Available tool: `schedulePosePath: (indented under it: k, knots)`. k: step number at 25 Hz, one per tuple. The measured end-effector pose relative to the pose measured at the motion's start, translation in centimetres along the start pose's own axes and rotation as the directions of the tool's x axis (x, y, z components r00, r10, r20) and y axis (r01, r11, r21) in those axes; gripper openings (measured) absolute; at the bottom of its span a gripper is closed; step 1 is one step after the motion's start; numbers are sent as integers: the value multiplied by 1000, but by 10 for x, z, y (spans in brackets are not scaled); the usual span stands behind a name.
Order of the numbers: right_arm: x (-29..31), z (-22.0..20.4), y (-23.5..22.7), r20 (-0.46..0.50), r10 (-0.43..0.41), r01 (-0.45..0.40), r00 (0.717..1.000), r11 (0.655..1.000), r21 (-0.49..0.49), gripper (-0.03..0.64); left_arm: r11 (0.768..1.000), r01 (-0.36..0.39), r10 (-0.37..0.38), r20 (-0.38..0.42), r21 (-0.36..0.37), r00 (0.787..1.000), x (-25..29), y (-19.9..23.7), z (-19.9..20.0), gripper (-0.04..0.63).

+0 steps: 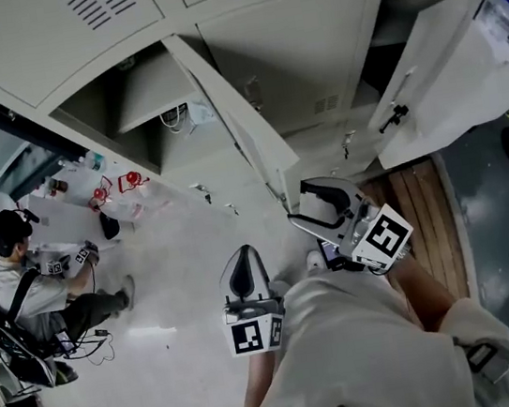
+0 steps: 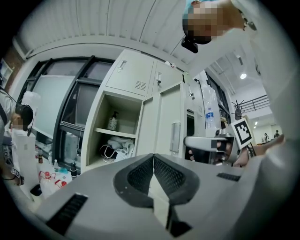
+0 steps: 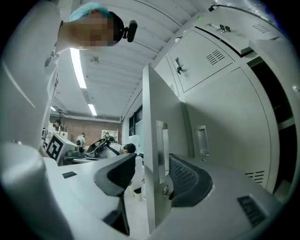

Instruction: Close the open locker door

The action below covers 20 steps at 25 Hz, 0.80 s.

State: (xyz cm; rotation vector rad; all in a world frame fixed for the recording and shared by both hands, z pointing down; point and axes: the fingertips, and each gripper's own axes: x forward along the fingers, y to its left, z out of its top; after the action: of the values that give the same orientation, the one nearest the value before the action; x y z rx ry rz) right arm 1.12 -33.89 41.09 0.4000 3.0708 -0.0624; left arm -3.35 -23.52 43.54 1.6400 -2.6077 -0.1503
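The open locker door (image 1: 235,120) juts out edge-on from the grey lockers, its compartment (image 1: 140,101) to the left of it. In the right gripper view the door's free edge (image 3: 152,108) stands between the jaws of my right gripper (image 3: 152,161), next to the recessed handle (image 3: 162,150). The jaws are open, with a gap at the left pad (image 3: 119,171). My left gripper (image 1: 242,258) hangs back from the door, lower left of the right one. Its pads meet, shut on nothing (image 2: 153,157). The left gripper view shows the open compartment (image 2: 117,131) and the door (image 2: 166,119).
A bottle (image 2: 112,122) and bundled cloth (image 2: 117,146) sit inside the open compartment. A second locker door (image 1: 425,77) stands open at the right above a wooden platform (image 1: 420,201). A person (image 1: 29,279) sits on the floor at the left, with bottles (image 1: 120,189) nearby.
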Motion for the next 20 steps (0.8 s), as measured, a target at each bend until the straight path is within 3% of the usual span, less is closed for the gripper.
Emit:
schedulePosePath:
  k: [12,20]
  knots:
    - [17,9,8,31,143,-143,989,989,21,227,998,-65,65,3,12,998,2,8,1,9]
    - [32,6,31,10,268,-268,963,963,-6,221,996,-83,83,-2,11,997,5,10,-3,9]
